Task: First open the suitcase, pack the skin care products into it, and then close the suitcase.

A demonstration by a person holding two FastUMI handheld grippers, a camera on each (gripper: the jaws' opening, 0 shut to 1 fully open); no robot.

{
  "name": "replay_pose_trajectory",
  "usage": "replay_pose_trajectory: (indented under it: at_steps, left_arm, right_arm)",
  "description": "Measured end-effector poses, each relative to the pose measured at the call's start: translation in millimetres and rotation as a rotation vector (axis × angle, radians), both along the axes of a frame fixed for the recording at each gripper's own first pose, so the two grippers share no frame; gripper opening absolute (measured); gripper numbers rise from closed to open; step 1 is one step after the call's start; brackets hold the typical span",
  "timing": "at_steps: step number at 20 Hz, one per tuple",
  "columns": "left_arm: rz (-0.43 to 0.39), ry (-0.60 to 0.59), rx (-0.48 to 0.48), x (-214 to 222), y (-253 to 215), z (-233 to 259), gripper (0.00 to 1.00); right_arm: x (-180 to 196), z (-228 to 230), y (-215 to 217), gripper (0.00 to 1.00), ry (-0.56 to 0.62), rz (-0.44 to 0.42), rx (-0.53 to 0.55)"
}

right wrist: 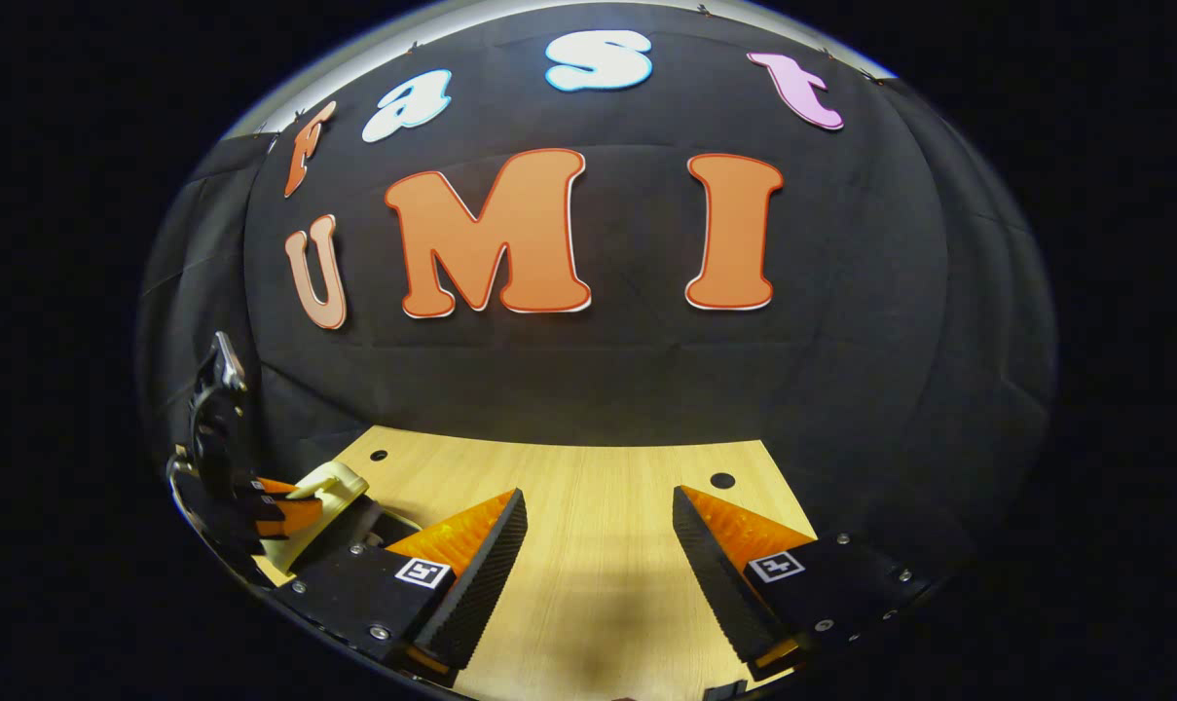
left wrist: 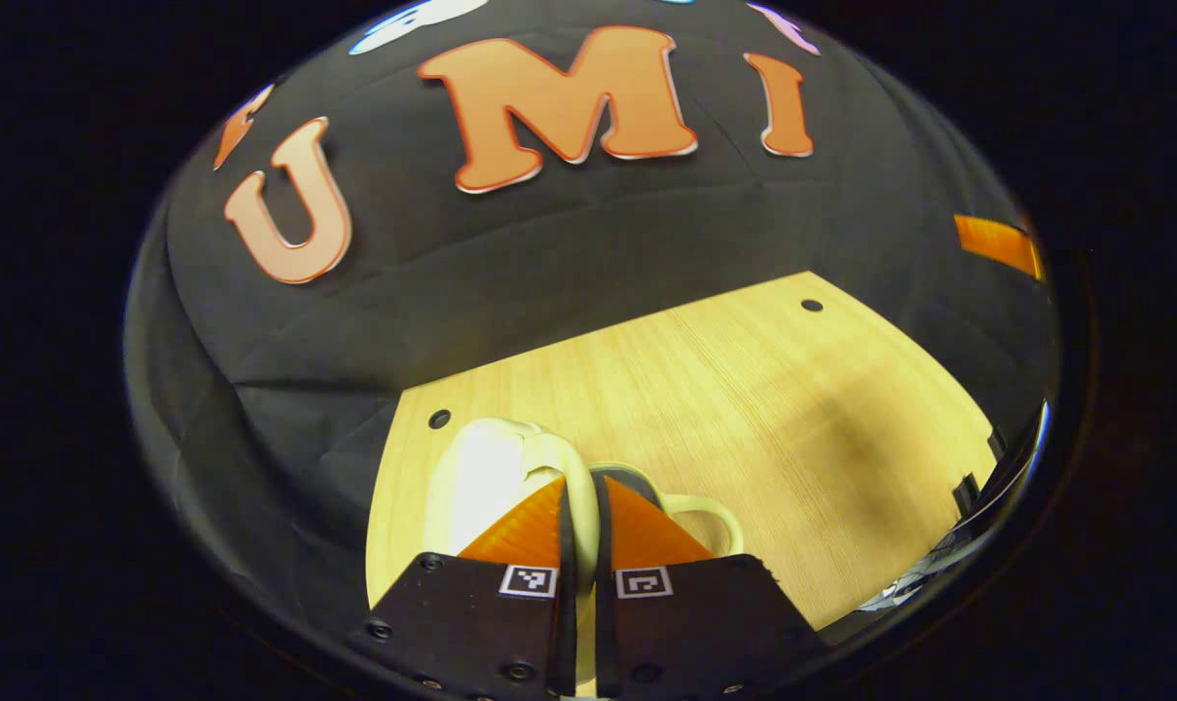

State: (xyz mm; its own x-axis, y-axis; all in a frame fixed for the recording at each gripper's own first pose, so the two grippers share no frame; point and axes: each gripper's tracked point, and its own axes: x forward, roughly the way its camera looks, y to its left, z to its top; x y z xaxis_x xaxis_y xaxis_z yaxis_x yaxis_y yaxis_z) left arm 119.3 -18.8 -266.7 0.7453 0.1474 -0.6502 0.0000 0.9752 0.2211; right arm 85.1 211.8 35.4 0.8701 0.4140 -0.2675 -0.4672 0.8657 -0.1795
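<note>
Pinching the cream suitcase (left wrist: 496, 467) by its raised rim, our left hand-held gripper (left wrist: 580, 506) is nearly closed to lift it on the desk (left wrist: 744, 389); our right hand-held gripper (right wrist: 598, 545), beside the suitcase (right wrist: 320, 497), gapes empty.

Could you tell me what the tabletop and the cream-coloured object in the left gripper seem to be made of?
The tabletop looks like light wood or wood-grain laminate: fine parallel grain lines, a matte surface and a few dark round holes. The cream-coloured object, pinched by the left gripper, seems to be smooth moulded plastic, judging by its rounded edges and soft sheen, though I cannot be certain.
</note>
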Motion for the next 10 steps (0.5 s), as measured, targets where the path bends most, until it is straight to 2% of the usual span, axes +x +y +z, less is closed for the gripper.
replay_pose_trajectory:
  at_steps: [7, 10]
  left_arm:
    - [-0.061, 0.134, 0.071, 35.5, -49.1, -109.0, 0.08]
    - [-0.060, 0.175, 0.105, 46.3, -53.0, -149.0, 0.08]
  right_arm:
    - [13.3, -13.7, -43.3, 0.95, 0.008, -0.065, -0.036]
    - [19.0, -20.5, -54.5, 0.95, 0.010, -0.088, -0.054]
